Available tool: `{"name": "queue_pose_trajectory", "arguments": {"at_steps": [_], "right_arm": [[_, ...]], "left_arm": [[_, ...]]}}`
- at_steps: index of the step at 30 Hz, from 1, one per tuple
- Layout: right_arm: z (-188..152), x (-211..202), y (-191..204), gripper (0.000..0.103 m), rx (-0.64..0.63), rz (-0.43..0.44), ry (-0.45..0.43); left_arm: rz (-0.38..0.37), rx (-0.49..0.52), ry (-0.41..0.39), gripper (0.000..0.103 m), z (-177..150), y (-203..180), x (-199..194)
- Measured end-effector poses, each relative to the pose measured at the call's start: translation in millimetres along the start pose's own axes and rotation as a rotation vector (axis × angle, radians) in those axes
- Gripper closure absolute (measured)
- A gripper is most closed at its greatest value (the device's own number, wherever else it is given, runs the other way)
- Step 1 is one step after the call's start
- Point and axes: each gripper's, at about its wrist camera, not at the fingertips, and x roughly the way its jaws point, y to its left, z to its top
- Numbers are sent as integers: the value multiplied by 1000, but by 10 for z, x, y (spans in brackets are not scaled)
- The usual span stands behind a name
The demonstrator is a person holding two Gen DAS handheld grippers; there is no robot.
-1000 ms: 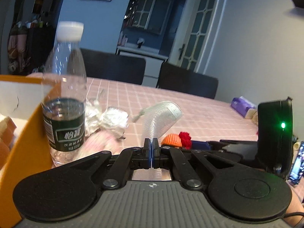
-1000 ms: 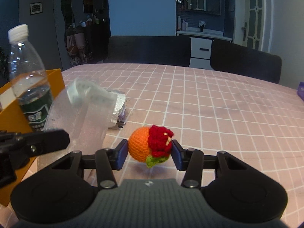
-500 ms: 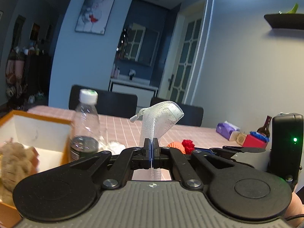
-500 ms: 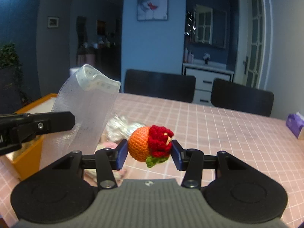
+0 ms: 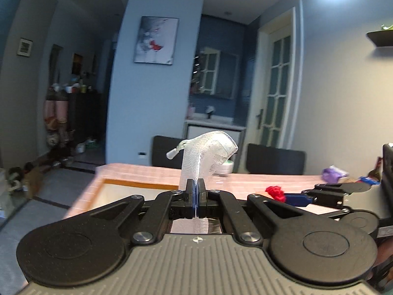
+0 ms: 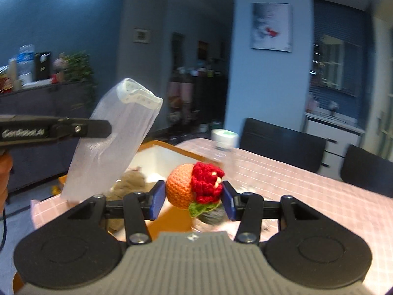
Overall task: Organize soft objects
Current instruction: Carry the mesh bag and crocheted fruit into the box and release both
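My left gripper (image 5: pixel 195 191) is shut on a white mesh pouch (image 5: pixel 206 154), which stands up above the jaws; the pouch also shows in the right wrist view (image 6: pixel 115 142), held above the orange box (image 6: pixel 172 147). My right gripper (image 6: pixel 191 194) is shut on an orange crocheted ball with a red flower (image 6: pixel 194 186), held in the air over the box's near edge. In the left wrist view the ball's red flower (image 5: pixel 276 193) and the box rim (image 5: pixel 137 183) show past my fingers. A beige plush item (image 6: pixel 132 182) lies inside the box.
A clear water bottle (image 6: pixel 224 147), blurred, stands on the pink checked tablecloth (image 6: pixel 319 186) beside the box. Dark chairs (image 6: pixel 282 145) line the far side. A purple pack (image 5: pixel 334 173) lies at the table's right end.
Both grippers have risen and swung left towards the orange box, carrying the pouch and the ball. The bottle and the silver bags on the table dropped out of the left wrist view.
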Motion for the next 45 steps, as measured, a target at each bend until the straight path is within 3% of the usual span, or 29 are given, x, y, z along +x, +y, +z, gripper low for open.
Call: {"name": "queue_pose_trajectory", "arguments": {"at_steps": [7,15,23,28,32,40,45], "right_arm": [[183,662,324,54,-93,76,106],[237,1428,571,54,-293,-39,210],[229,1862,537,54,-413,3,307],[176,1993,509,54,-470,25,377],[190,2080,437,54,-441,49,407],[157,2133,397,54,-463,43,421],[160,2086,424,49,-485,37,410]], "left_arm": [[55,37,60,103,41,292,236],[77,170,99,103,102,471,693],[-10,263,351,103,-26,614,1465],[-7,330,442,103,-204,645,1684],[-16,320,495,103,-322,693,1771],[-15,329,526,102,-313,694,1756],[-15,316,545,95,-286,692,1742]]}}
